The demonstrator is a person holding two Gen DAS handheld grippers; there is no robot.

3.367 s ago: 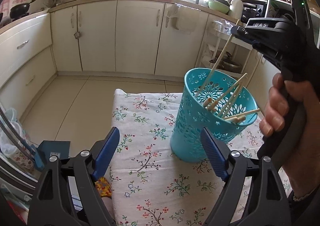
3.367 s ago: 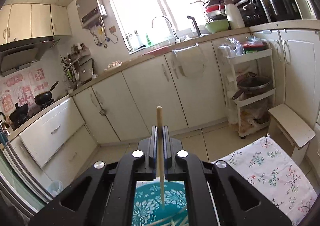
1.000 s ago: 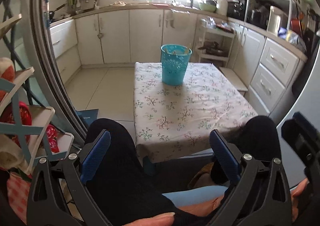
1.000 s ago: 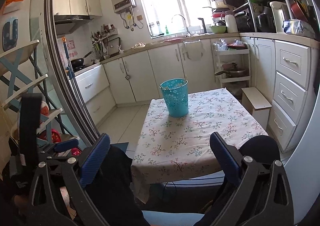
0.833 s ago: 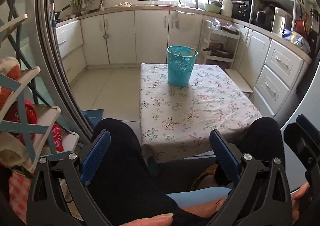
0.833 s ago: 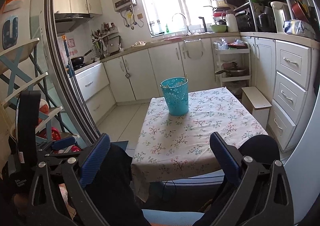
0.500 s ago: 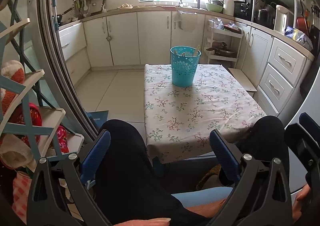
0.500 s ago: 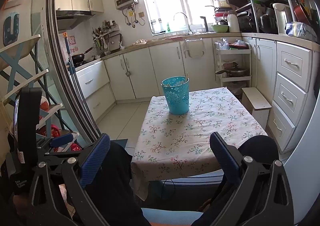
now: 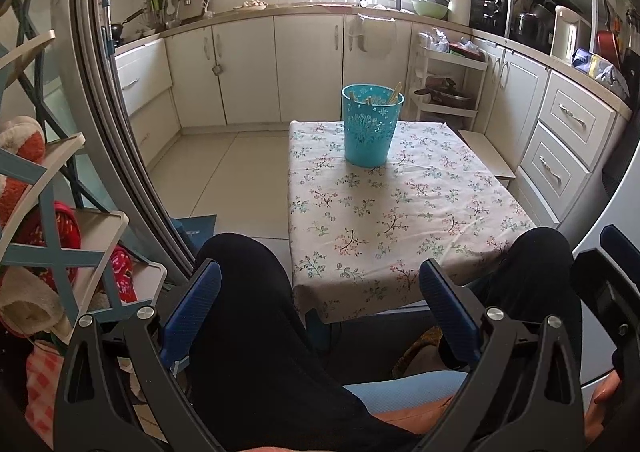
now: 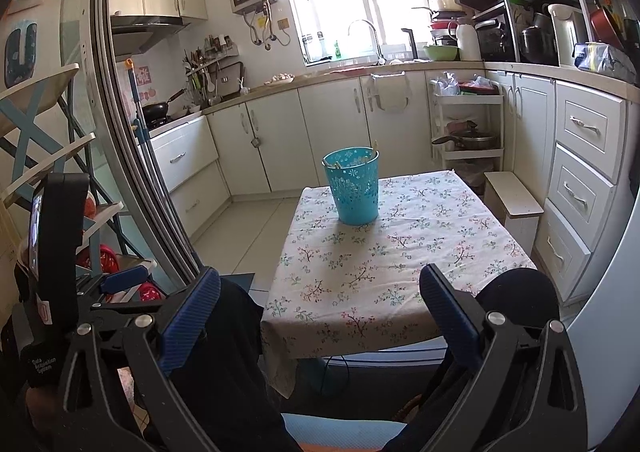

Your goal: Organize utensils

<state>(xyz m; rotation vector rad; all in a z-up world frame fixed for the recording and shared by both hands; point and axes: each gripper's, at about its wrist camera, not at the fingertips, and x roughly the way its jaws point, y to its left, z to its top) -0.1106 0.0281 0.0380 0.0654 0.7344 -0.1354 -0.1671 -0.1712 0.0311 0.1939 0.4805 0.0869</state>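
Your left gripper (image 9: 320, 300) and right gripper (image 10: 320, 300) gape empty; chopsticks (image 9: 394, 93) stand in the teal basket (image 9: 371, 132).

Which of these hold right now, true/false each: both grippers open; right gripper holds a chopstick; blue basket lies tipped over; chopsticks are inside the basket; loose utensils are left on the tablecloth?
1. Both grippers are open. True: the left gripper and the right gripper both have their jaws wide apart and hold nothing.
2. The right gripper holds a chopstick. False: it is empty.
3. The blue basket lies tipped over. False: it stands upright on the tablecloth.
4. Chopsticks are inside the basket. True: their ends show at its rim.
5. Loose utensils lie on the tablecloth. False: only the basket stands on it.
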